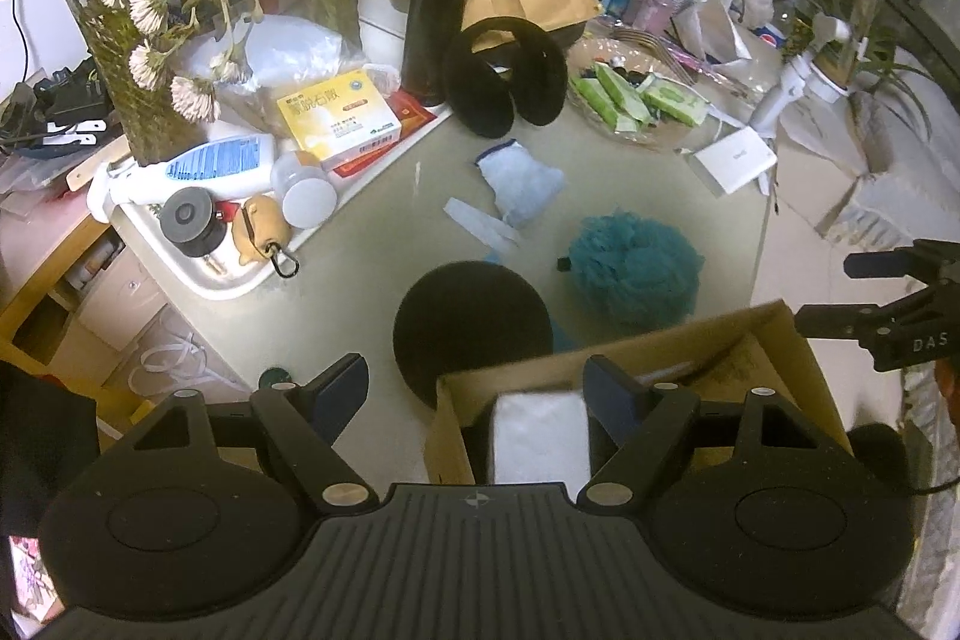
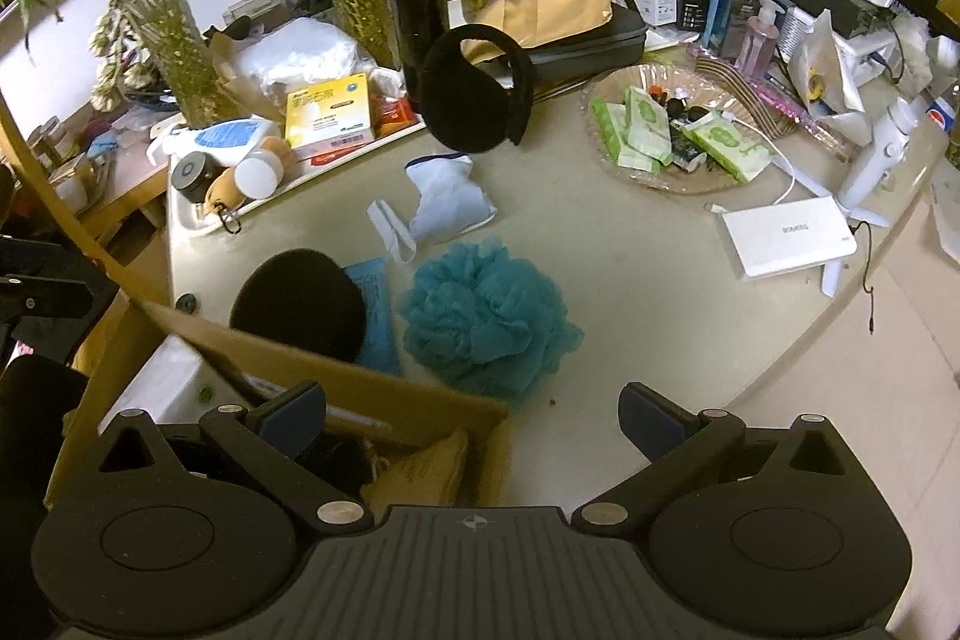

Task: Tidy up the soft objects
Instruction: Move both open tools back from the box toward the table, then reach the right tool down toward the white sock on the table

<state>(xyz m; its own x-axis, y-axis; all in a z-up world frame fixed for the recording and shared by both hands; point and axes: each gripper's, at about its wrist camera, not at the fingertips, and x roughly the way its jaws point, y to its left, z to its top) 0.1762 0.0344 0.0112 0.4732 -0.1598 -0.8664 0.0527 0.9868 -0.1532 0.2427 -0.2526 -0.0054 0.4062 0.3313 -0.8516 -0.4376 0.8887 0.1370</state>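
Teal mesh is the loudest thing on my table point(image 2: 600, 292): the bath pouf point(image 2: 486, 319) sits puffed up in the middle, just beside the cardboard box point(image 2: 336, 370), frilly and bunched like a ball. Next to it is a flat round black sponge point(image 2: 300, 301) lying partly over a blue packet point(image 2: 375, 304), and further back a pale blue mitt point(image 2: 447, 205) and the black earmuffs point(image 2: 474, 85) standing on their pads. My right gripper point(image 2: 474, 415) is spread wide with nothing in it, one finger over the box and the other over bare table. From the left wrist I get a look straight down into the box, where a white foam block point(image 1: 537, 436) sits, barely a sliver from the other side. My left gripper point(image 1: 480, 388) is spread too, empty, straddling the box's near corner. That view also catches the right gripper's fingers off at the edge.
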